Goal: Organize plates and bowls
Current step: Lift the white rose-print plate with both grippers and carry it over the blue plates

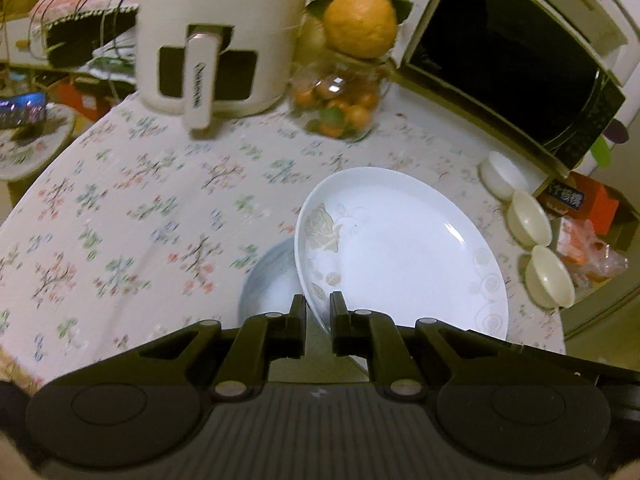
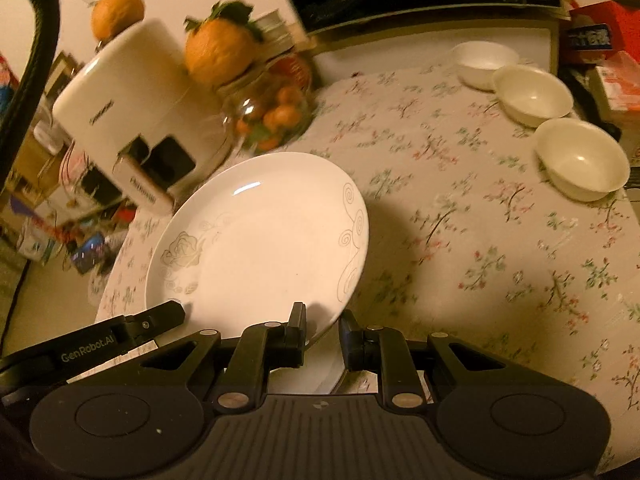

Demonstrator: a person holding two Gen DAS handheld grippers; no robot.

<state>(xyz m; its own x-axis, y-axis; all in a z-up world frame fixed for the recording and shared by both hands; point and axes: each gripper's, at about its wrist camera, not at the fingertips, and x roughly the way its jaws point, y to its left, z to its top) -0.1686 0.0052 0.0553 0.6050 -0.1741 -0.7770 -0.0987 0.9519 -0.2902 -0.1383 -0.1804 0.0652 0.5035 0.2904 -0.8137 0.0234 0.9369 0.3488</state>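
A white plate [image 1: 400,248] with a grey rose and swirl pattern hangs tilted above the floral tablecloth [image 1: 120,220]. My left gripper [image 1: 318,314] is shut on its near rim beside the rose leaves. In the right wrist view the same plate [image 2: 260,240] casts a shadow on the cloth, and my right gripper [image 2: 322,330] is shut on its near rim by the swirls. The left gripper [image 2: 176,314] shows there at the plate's lower left edge. Three small cream bowls [image 1: 530,220] stand in a row at the table's right side, also in the right wrist view as the bowls [image 2: 532,94].
At the back stand a white air fryer [image 1: 212,36], a glass jar of small oranges [image 1: 340,108] with a big orange on top, and a black microwave [image 1: 512,64]. Boxes and packets [image 1: 580,208] lie past the bowls. The table edge [image 1: 560,320] curves close on the right.
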